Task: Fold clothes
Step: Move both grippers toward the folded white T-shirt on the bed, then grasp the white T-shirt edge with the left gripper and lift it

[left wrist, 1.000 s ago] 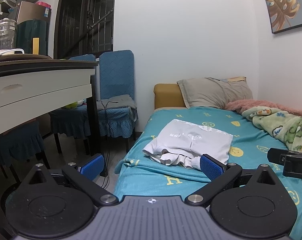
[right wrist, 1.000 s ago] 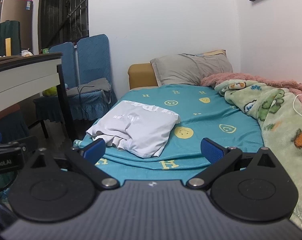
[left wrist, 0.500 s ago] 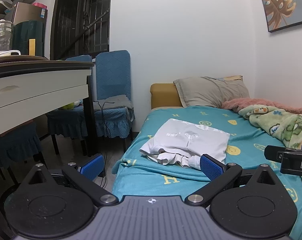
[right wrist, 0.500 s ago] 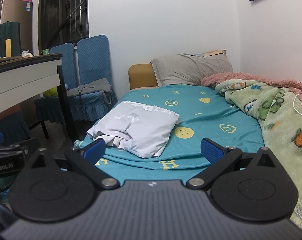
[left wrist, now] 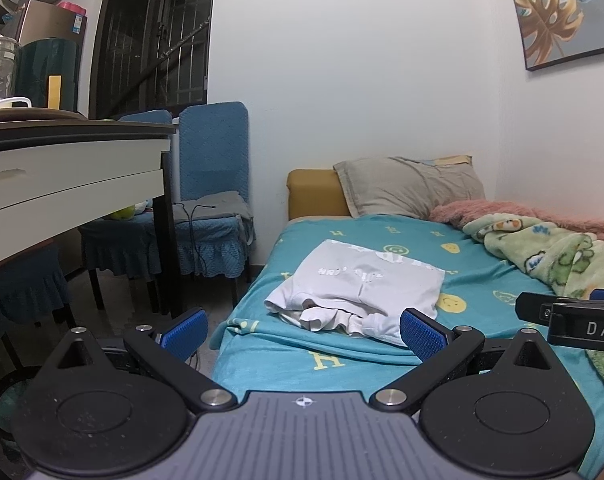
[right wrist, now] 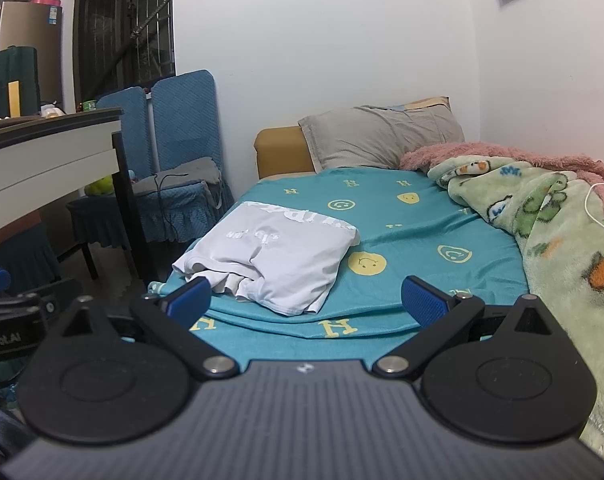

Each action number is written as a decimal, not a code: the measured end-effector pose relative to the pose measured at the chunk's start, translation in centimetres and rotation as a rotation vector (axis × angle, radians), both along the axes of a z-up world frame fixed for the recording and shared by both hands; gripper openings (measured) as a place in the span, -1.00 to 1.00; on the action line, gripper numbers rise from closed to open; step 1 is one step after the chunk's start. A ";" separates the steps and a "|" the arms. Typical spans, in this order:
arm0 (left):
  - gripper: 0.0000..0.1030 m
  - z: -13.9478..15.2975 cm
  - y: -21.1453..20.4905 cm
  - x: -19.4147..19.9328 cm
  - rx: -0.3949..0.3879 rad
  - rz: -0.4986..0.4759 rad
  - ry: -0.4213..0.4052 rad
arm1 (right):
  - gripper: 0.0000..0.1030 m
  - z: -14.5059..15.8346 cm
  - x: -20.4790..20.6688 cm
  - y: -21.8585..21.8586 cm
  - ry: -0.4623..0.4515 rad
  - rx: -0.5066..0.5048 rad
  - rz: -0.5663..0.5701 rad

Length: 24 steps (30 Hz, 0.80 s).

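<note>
Print on the white garment (left wrist: 366, 280) is illegible (too small); the picture (left wrist: 558, 12) is cropped.

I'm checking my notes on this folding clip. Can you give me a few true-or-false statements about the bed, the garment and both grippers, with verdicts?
1. The white folded garment lies on the teal patterned bedsheet. True.
2. The left gripper is shut on the garment. False: it is open, short of the cloth.
3. The right gripper is open and holds nothing. True.
4. The grey pillow lies on the garment. False: it leans at the head of the bed, apart.
5. The green cartoon-print fleece blanket covers the garment. False: it lies beside it.
</note>
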<state>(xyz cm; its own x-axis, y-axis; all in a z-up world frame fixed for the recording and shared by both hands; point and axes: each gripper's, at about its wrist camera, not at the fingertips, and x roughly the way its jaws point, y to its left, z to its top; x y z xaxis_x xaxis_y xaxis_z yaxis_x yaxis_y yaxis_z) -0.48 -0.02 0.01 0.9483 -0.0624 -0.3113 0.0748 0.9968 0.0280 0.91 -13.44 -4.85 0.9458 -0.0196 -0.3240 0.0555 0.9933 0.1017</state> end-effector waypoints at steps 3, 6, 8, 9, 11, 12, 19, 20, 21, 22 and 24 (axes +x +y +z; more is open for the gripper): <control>1.00 0.0 0.1 0.0 -0.005 -0.002 0.000 | 1.00 0.2 -0.1 -0.1 -0.007 0.007 -0.004; 1.00 0.0 0.0 0.4 -0.003 -0.003 0.011 | 1.00 0.6 -0.2 -0.3 -0.020 0.021 -0.008; 1.00 -0.1 0.1 0.7 -0.001 -0.015 0.024 | 1.00 1.8 0.7 -0.7 -0.018 0.013 -0.001; 1.00 -0.2 0.0 1.0 0.000 -0.024 0.032 | 1.00 2.4 1.2 -0.9 -0.016 0.008 0.002; 1.00 -0.4 -0.3 1.6 0.004 -0.046 0.049 | 1.00 3.7 2.2 -1.4 -0.014 -0.001 0.009; 1.00 -0.5 -0.5 2.1 0.008 -0.053 0.060 | 1.00 4.3 2.6 -1.6 -0.012 -0.005 0.012; 0.99 -2.0 -2.2 8.9 0.133 -0.018 0.094 | 1.00 7.1 6.6 -4.5 -0.015 0.097 0.025; 0.96 -2.4 -2.4 10.5 0.149 -0.012 0.104 | 1.00 6.9 7.0 -5.0 -0.007 0.137 0.031; 0.92 -2.8 -2.5 12.2 0.159 -0.008 0.116 | 1.00 6.3 7.3 -5.6 0.001 0.182 0.042; 0.90 -3.4 -2.6 14.0 0.168 -0.004 0.133 | 1.00 5.4 7.7 -6.1 0.011 0.222 0.046; 0.76 -4.8 -3.0 17.6 0.181 0.002 0.176 | 1.00 3.4 8.6 -7.0 0.052 0.292 0.027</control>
